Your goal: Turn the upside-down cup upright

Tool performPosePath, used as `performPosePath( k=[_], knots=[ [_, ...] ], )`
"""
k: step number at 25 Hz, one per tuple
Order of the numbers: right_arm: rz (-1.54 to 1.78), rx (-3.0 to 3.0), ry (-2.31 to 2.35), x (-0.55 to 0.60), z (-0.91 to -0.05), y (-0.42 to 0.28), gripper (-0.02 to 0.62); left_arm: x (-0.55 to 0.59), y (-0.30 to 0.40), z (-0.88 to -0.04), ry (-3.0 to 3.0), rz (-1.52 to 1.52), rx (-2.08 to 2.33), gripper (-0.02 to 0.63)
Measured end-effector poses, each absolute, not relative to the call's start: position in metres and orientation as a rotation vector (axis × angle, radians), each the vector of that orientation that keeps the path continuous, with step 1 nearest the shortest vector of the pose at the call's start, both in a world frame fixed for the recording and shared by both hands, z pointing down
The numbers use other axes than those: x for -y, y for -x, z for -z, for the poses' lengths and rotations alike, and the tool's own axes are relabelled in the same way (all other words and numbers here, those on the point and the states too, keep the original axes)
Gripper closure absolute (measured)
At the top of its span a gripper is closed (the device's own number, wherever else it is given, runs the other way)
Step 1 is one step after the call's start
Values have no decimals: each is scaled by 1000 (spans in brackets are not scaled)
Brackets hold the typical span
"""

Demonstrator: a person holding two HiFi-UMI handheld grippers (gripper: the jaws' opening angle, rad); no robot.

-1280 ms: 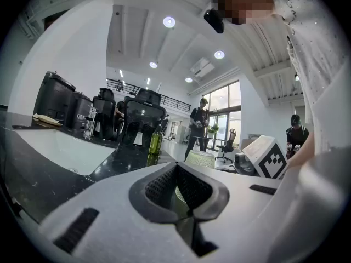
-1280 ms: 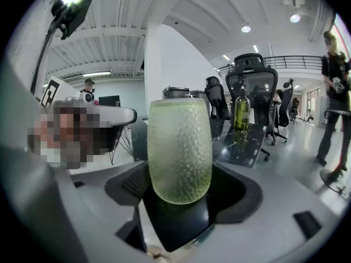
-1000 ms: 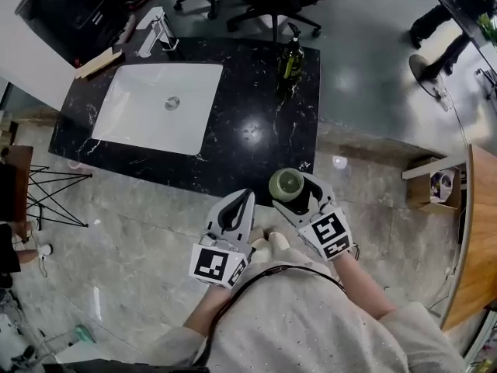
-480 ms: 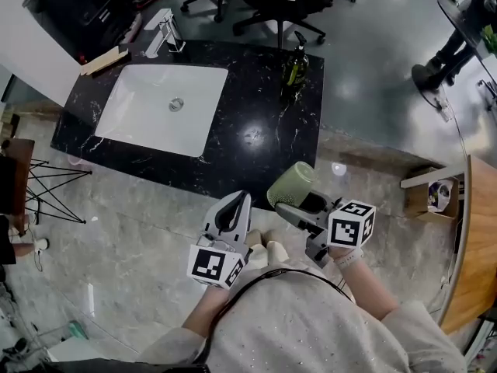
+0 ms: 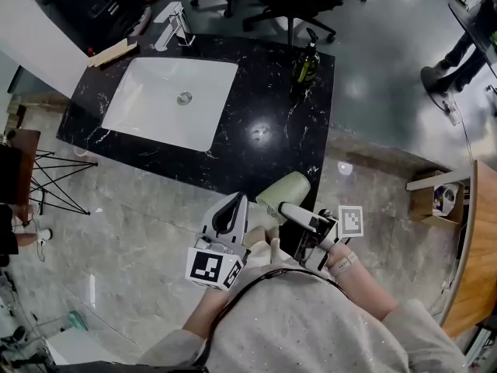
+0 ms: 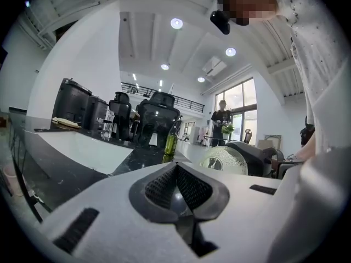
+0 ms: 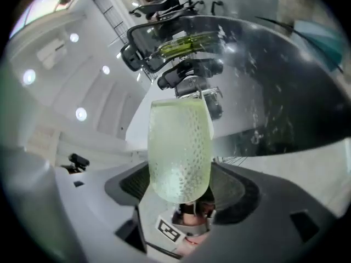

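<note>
1. Tipped from standing on end a second ago to lying sideways: cup (image 5: 284,193), just off the counter's (image 5: 256,155) near edge.
2. Clamped wide around its dimpled wall: right gripper (image 5: 289,205).
3. Finish the wrist roll until mouth-up, grip firm, then lower onto the counter.
4. Pinched together, empty, idle alongside: left gripper (image 5: 235,203).

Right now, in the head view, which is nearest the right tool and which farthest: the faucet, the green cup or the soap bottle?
From the right tool:
1. The cup, held in the tool itself.
2. The soap bottle, back right of the counter.
3. The faucet, behind the sink, far left.
</note>
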State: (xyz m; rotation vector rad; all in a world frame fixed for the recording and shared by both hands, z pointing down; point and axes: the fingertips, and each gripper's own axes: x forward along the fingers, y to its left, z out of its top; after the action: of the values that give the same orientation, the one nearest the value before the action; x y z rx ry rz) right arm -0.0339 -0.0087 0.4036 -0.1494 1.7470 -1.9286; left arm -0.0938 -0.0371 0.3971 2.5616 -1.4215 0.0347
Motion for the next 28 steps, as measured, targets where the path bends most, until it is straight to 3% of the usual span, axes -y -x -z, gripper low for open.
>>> performPosePath(
  k=[10, 28],
  knots=[
    [1889, -1154, -228, 8, -395, 30, 264, 32, 101, -405, -2533, -67, 1455, 598],
    [1650, -732, -569, 29, -405, -11, 264, 24, 89, -420, -2530, -221, 1415, 598]
  ],
)
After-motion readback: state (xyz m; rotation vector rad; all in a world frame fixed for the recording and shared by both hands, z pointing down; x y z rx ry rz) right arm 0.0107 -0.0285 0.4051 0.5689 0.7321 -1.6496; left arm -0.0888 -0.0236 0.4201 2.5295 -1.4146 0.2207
